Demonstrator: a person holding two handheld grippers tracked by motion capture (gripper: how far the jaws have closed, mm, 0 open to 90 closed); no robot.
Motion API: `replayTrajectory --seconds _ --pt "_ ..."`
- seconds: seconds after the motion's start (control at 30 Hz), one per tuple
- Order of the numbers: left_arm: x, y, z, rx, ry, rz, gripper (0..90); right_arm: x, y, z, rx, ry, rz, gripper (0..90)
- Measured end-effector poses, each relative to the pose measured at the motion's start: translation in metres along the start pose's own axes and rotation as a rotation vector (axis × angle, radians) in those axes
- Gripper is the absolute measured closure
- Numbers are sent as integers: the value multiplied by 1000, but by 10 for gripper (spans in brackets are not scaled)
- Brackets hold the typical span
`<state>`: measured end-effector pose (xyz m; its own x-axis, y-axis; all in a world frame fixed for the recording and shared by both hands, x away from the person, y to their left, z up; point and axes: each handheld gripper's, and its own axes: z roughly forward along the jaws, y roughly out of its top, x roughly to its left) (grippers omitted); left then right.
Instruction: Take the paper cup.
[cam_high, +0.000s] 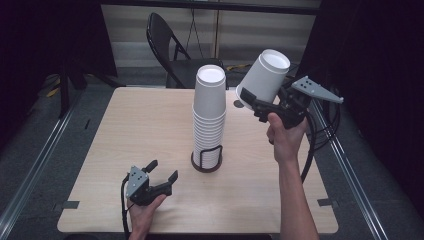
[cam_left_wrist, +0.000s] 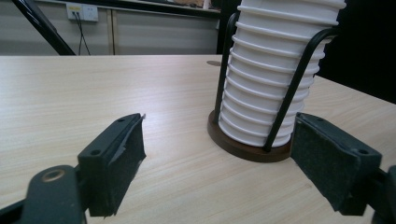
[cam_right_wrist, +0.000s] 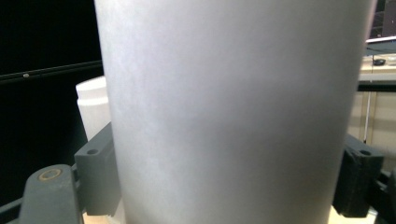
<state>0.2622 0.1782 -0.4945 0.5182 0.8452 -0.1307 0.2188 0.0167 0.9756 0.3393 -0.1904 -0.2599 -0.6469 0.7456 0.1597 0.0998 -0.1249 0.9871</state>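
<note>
Gripping a white paper cup (cam_high: 265, 77) by its side wall, the right gripper (cam_high: 250, 102) is held up in the air above the right part of the table (cam_high: 125, 130), beside the top of the cup stack (cam_high: 209, 117). Its jaws press against opposite sides of the cup near the rim end, so they stand about as far apart as the cup is wide. The cup is upside down and tilted, its closed base pointing up and away from the person, its mouth low toward the table. In the right gripper view the cup's grey-white wall (cam_right_wrist: 233, 112) rises between the two black jaws, one at each lower corner, both touching it; the top of the stack (cam_right_wrist: 93, 109) shows just behind at the left.

The stack stands upright in a dark wire holder (cam_high: 206, 160) with a round brown base, near the middle of the table. It is made of many nested inverted cups, their rims forming rings up its side.

The left gripper (cam_high: 162, 170) rests low near the table's front edge, in the person's left hand (cam_high: 145, 212). Its jaws are spread wide and hold nothing. In the left gripper view the pads (cam_left_wrist: 123, 154) frame bare tabletop, with the holder's base (cam_left_wrist: 247, 149) near the far-side jaw but apart from it.
</note>
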Motion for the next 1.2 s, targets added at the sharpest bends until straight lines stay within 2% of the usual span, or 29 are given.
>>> replayTrajectory --seconds 0.13,0.2,0.23,0.37,0.57,0.7,0.97,1.0,1.07,1.1,1.2 --pt "0 1 -1 -3 -10 -15 180 -1 -18 -7 27 -5 25 159" --pt "0 1 -2 -5 -32 -21 180 0 -27 -9 39 -2 34 159" --pt "0 1 -2 -5 -32 -21 180 0 -27 -9 39 -2 34 159" --pt "-5 1 -2 -20 -55 -32 184 3 -49 -12 67 6 61 159" --pt "-10 2 -1 -13 -86 -10 200 5 -71 -17 95 11 86 159" --pt "-11 3 -1 -11 -88 -17 181 8 -80 -19 108 17 96 159" --pt "-11 4 2 -1 -131 -23 185 16 -114 -22 131 40 163 159" --pt "-11 4 2 -1 -131 -23 185 16 -114 -22 131 40 163 159" --pt "-12 5 3 -8 -148 -34 185 17 -121 -22 139 40 175 159" --pt "-12 6 2 -11 -147 -29 185 18 -128 -22 146 46 195 160" --pt "-15 8 3 -20 -154 -26 195 21 -136 -23 152 47 207 159"
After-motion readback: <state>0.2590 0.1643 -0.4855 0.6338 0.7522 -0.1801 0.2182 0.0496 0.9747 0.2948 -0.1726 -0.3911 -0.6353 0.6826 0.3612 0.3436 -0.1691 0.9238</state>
